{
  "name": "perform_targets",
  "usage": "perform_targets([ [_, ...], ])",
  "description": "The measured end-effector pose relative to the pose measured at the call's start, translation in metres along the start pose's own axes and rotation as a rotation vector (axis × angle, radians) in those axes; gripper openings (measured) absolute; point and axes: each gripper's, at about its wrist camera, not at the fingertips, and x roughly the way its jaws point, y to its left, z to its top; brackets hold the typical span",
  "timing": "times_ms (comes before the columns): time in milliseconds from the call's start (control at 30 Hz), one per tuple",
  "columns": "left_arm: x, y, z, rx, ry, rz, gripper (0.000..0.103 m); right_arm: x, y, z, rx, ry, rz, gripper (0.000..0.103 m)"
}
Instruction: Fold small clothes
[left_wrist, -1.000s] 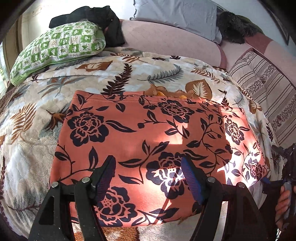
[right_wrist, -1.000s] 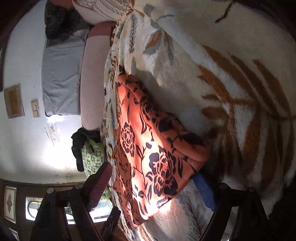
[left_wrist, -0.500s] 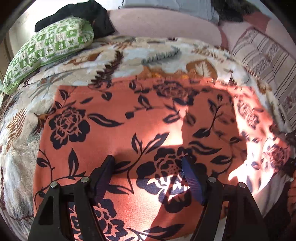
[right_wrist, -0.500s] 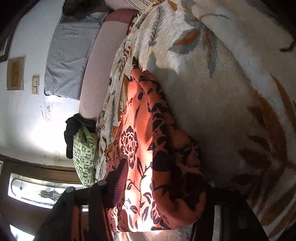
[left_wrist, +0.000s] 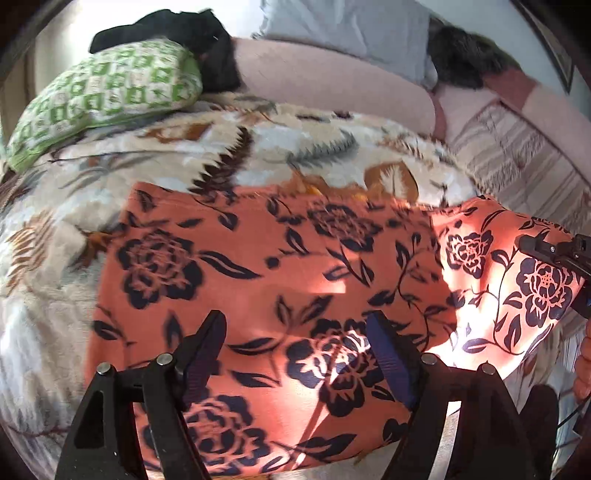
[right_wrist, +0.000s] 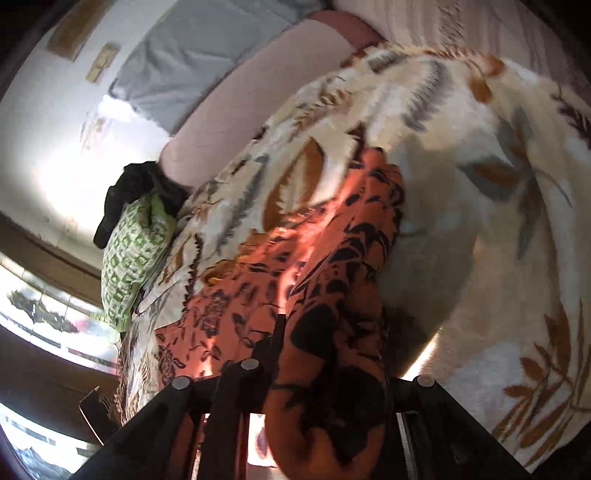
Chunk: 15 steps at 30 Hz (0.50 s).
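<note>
Orange floral garment (left_wrist: 258, 280) lies spread on the leaf-patterned blanket (left_wrist: 55, 295); left gripper (left_wrist: 295, 354) hovers above its near portion, jaws spread, nothing between them; right gripper (right_wrist: 332, 354), jaws just closed, pinches the garment's right edge, bunched and raised off the blanket; green pillow (left_wrist: 107, 92) well beyond.

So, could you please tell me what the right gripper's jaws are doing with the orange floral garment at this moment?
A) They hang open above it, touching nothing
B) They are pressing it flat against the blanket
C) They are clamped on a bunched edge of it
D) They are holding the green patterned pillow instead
C: in the right wrist view the right gripper has its jaws closed on a bunched fold of the orange floral garment, raised off the blanket.
</note>
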Motion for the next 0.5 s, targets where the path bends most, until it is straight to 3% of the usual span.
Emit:
perform_targets([
  [100, -0.057, 0.058, -0.004, -0.129, -0.120, 0.023, 0.079, -0.003, 0.096, -0.010, -0.203, -0.015, 0.043, 0.016],
  [200, -0.098, 0.117, -0.021, -0.244, -0.184, 0.072, 0.079, 0.017, 0.179, -0.046, -0.369, 0.017, 0.072, 0.016],
  [300, -0.113, 0.163, -0.047, -0.334, -0.159, 0.110, 0.079, 0.080, 0.226, -0.100, -0.446, 0.174, 0.068, 0.020],
  [333, -0.115, 0.175, -0.057, -0.362, -0.148, 0.121, 0.079, 0.108, 0.231, -0.120, -0.452, 0.239, 0.052, 0.026],
  [400, -0.118, 0.191, -0.074, -0.409, -0.118, 0.126, 0.079, 0.161, 0.233, -0.159, -0.472, 0.373, 0.047, 0.050],
  [433, -0.120, 0.196, -0.081, -0.423, -0.112, 0.117, 0.079, 0.170, 0.234, -0.172, -0.498, 0.356, 0.031, 0.061],
  [467, -0.122, 0.198, -0.087, -0.431, -0.113, 0.108, 0.079, 0.162, 0.237, -0.178, -0.528, 0.284, 0.054, 0.077],
  [500, -0.124, 0.199, -0.089, -0.434, -0.117, 0.092, 0.079, 0.151, 0.241, -0.181, -0.536, 0.255, 0.109, 0.086],
])
